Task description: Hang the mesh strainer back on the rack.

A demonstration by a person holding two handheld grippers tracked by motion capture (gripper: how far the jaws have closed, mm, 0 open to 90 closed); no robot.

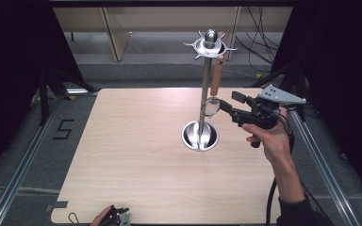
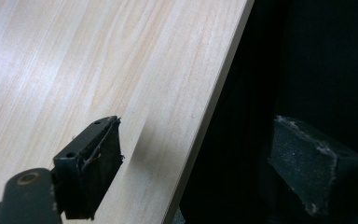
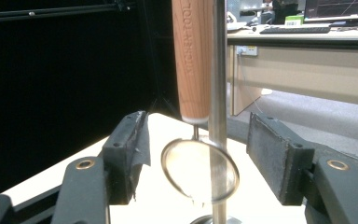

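At the near edge of the table (image 1: 136, 155), low in the high view, the left gripper (image 1: 118, 217) rests in the person's left hand (image 1: 101, 217), just over the table's rim. The left gripper view looks along its two black jaws: one pad (image 2: 91, 165) lies above the pale wood, the other hangs past the table's edge against the dark, and the wide gap between them holds nothing, so this gripper stands open.

Farther in, on the right side of the table, the person's right hand (image 1: 268, 139) holds the right gripper (image 1: 226, 104) raised above the tabletop, with its grey three-cornered plate on top and its cable trailing back along the forearm. Its jaws point left towards the metal stand (image 1: 201, 134), whose round base sits near the middle of the table. The right gripper view shows its jaws spread apart with a small strainer (image 3: 200, 175) between them; neither pad (image 3: 133, 154) touches the round wire rim, so the gripper is open around it and grips nothing.

The strainer hangs by its wooden handle (image 1: 216, 75) from the ring of hooks (image 1: 209, 46) at the top of the stand, handle up and hoop down, just beside the upright pole (image 3: 218, 93). Beyond the table lie grey floor, cables and pale furniture.
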